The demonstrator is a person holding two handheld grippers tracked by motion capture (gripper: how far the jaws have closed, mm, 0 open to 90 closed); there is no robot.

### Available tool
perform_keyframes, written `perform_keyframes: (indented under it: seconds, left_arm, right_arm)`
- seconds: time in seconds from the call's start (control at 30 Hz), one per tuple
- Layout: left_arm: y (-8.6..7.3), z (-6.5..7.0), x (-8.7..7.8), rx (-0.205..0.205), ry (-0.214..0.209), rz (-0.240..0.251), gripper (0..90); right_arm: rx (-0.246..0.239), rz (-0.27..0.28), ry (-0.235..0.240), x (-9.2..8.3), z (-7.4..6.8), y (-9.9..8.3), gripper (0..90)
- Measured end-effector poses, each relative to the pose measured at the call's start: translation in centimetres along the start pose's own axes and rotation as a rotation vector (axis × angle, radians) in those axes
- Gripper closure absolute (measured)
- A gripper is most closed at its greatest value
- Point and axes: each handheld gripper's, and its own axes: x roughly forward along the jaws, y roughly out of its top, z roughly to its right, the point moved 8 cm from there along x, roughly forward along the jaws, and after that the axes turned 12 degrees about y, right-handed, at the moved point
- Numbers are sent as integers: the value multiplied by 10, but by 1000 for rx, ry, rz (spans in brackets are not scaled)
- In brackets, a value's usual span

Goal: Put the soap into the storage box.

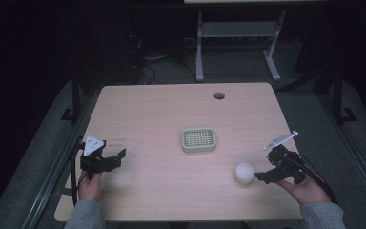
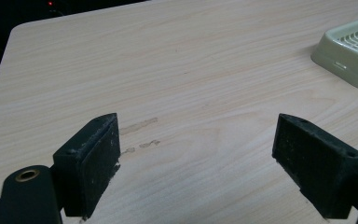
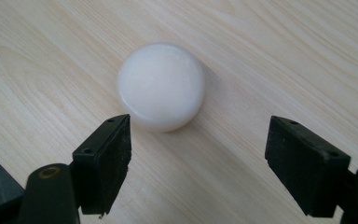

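Your right gripper [image 1: 261,175] sits released, jaws spread wide, just beside a white soap [image 1: 244,172] lying on the table [image 1: 162,109] near its front right edge. Your left gripper [image 1: 116,157] is also released, over bare wood at the front left. A green dish [image 1: 198,140] rests mid-table, well apart from the soap.

Wide open tabletop [image 1: 162,109] out there, bare wood across the far half and down the left. The one obstacle mid-table is the green soap dish [image 1: 198,140], with free room all round it. On the near right, the white soap [image 1: 244,173] sits just ahead of the right gripper [image 1: 262,175], whose jaws stand spread; nothing between them. The left gripper [image 1: 114,157] faces bare wood.
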Motion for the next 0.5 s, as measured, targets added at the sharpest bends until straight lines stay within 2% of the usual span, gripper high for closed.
perform_keyframes:
  seconds: [0.1,0.5]
  left_arm:
    - [0,0,0,0,-4,1,148]
    - [0,0,0,-16,-13,1,148]
  right_arm:
    - [-13,-11,-7,3,-1,3,212]
    - [-42,-44,20,11,-10,16,201]
